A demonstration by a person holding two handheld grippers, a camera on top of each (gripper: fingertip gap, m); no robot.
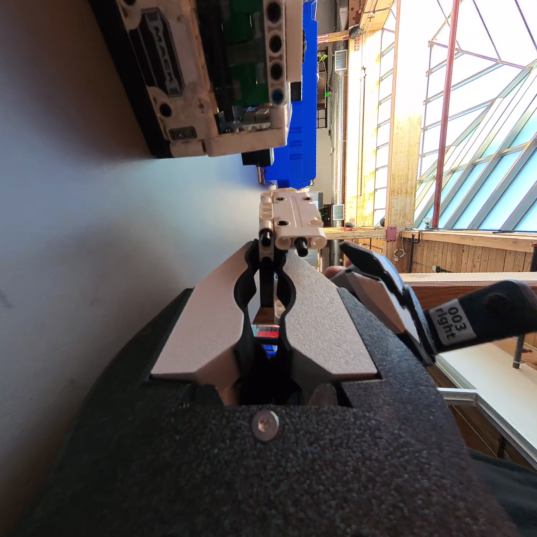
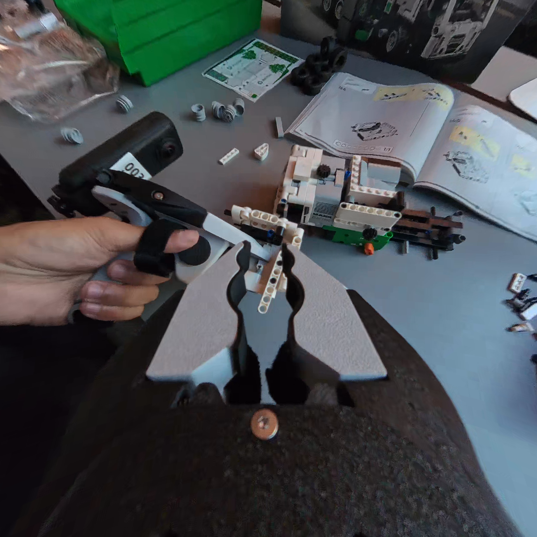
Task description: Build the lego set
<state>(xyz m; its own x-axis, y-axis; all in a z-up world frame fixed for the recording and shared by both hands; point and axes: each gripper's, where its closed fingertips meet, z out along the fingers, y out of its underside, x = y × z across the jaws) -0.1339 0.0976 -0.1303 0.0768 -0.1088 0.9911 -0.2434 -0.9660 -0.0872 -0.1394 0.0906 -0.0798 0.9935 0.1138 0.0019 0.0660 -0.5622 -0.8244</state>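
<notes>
Grey table (image 2: 406, 305) carrying the open instruction booklet (image 2: 406, 139) and, in front of it, the partly built truck (image 2: 334, 203), white over green, standing well beyond both claws. Left gripper (image 1: 267, 255), turned on its side, pinches a white sub-assembly (image 1: 290, 220) by a thin beam at its near end; the panel's long axis runs onward from the fingertips, black pins facing back toward the camera. Right gripper (image 2: 266, 250), jaws spread, straddles a thin white holed beam (image 2: 271, 283) without visibly clamping it; the beam lies along the fingers, just beside the held sub-assembly. The right claw appears the nearer to that beam.
</notes>
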